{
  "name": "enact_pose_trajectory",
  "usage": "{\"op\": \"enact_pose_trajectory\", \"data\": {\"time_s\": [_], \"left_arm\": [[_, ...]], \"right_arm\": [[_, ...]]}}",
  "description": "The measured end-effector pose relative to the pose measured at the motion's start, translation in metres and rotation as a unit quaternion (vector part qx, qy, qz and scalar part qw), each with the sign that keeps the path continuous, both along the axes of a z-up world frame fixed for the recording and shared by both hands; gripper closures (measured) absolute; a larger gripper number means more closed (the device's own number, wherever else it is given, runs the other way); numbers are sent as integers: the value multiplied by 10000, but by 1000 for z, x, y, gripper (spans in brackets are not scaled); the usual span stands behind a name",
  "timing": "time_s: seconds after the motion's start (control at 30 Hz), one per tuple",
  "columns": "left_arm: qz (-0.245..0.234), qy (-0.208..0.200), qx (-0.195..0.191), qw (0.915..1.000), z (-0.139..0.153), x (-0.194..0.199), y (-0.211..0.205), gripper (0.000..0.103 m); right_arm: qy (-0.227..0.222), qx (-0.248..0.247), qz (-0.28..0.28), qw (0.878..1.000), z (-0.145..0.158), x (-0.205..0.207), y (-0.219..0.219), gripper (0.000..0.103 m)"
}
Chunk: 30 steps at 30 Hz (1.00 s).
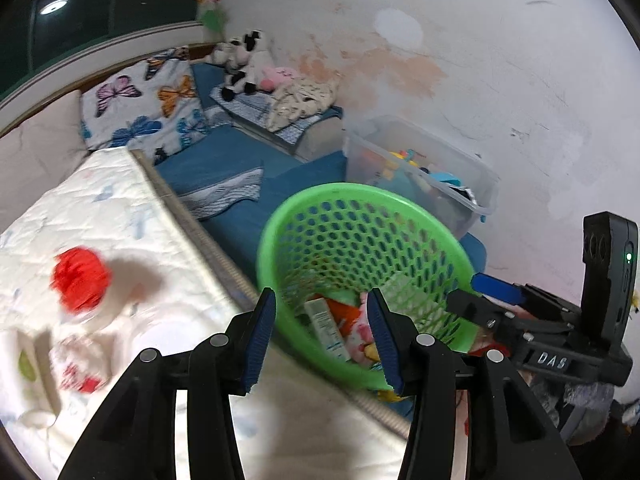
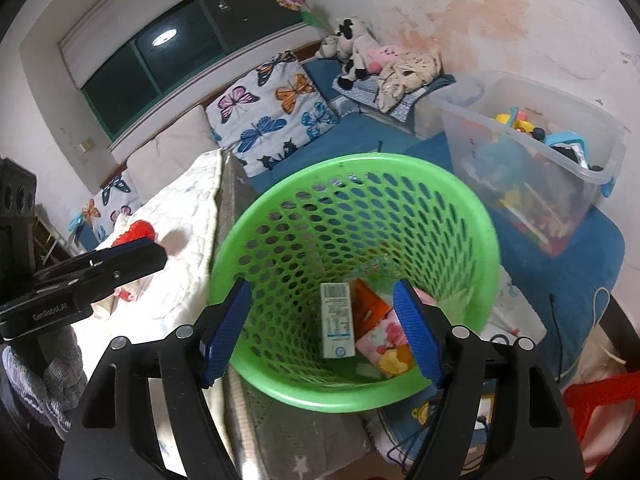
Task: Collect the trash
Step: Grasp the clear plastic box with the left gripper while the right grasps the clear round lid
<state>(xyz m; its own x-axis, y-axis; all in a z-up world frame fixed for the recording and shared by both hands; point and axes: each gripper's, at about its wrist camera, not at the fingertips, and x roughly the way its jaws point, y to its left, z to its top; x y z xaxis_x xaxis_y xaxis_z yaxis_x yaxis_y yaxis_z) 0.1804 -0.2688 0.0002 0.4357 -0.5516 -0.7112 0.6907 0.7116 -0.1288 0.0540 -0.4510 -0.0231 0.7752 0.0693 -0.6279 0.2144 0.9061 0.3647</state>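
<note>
Right wrist view: right gripper [image 2: 322, 334], jaws apart, above green basket [image 2: 486, 240].

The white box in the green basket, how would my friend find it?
Look for the big green basket beside the bed. Down at its bottom, the white box lies flat beside an orange packet and a pink wrapper. It is the only plain white one, long, with small blue print.

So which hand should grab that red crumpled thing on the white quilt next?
Probably the left gripper: the red crumpled ball lies close beside it, while the right gripper hangs open over the green mesh basket.
</note>
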Motion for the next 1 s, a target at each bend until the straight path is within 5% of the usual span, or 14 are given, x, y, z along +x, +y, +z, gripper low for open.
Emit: {"op": "enact_pose_trajectory", "data": {"time_s": [0.2, 0.4, 0.67, 0.8, 1.0], "left_arm": [[490, -43, 8, 9988, -1, -2, 48, 50], [937, -76, 37, 9956, -4, -2, 90, 34], [1715, -89, 155, 9850, -9, -3, 156, 26], [2398, 111, 253, 9704, -12, 3, 187, 26], [3692, 647, 268, 9267, -19, 20, 236, 26]], "right_arm": [[-5, -61, 273, 9996, 4, 10, 23, 27], [-1, -96, 574, 9983, 6, 22, 49, 26], [1, -154, 990, 9950, 8, 38, 83, 24], [-4, -159, 1181, 9929, 8, 45, 99, 24], [2, -173, 1429, 9896, 8, 55, 116, 24]]}}
